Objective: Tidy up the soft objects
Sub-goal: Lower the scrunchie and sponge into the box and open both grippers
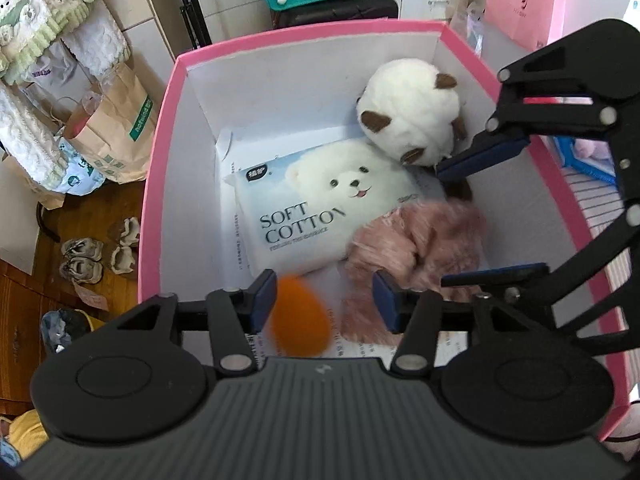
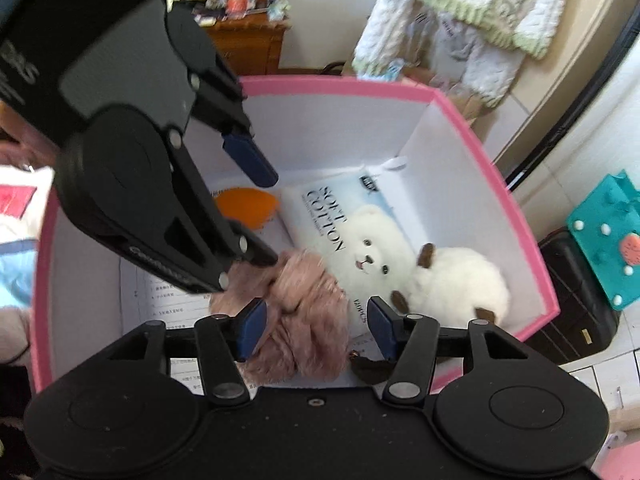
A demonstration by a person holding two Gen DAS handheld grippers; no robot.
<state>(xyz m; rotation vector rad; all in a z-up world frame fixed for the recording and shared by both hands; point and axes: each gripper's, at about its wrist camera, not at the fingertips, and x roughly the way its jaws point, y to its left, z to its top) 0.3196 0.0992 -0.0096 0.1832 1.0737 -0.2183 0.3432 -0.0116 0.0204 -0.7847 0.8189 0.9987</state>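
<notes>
A pink-rimmed white box (image 1: 160,184) (image 2: 532,240) holds a "Soft Cotton" tissue pack (image 1: 296,208) (image 2: 360,216), a white round plush (image 1: 408,116) (image 2: 456,284), a fuzzy pink plush (image 1: 416,248) (image 2: 296,312) and an orange egg-shaped sponge (image 1: 300,316) (image 2: 244,204). My left gripper (image 1: 324,296) is open above the box, the blurred orange sponge between and below its fingers. My right gripper (image 2: 316,324) is open just over the pink plush. Each gripper shows in the other's view, the right one (image 1: 480,220) and the left one (image 2: 256,216).
Paper bags (image 1: 116,128), hanging towels (image 1: 48,12) and shoes (image 1: 96,256) lie left of the box on the floor. A teal bag (image 2: 608,240) on a black case (image 2: 576,304) stands beyond it. A pink bag (image 1: 524,0) is at the far right.
</notes>
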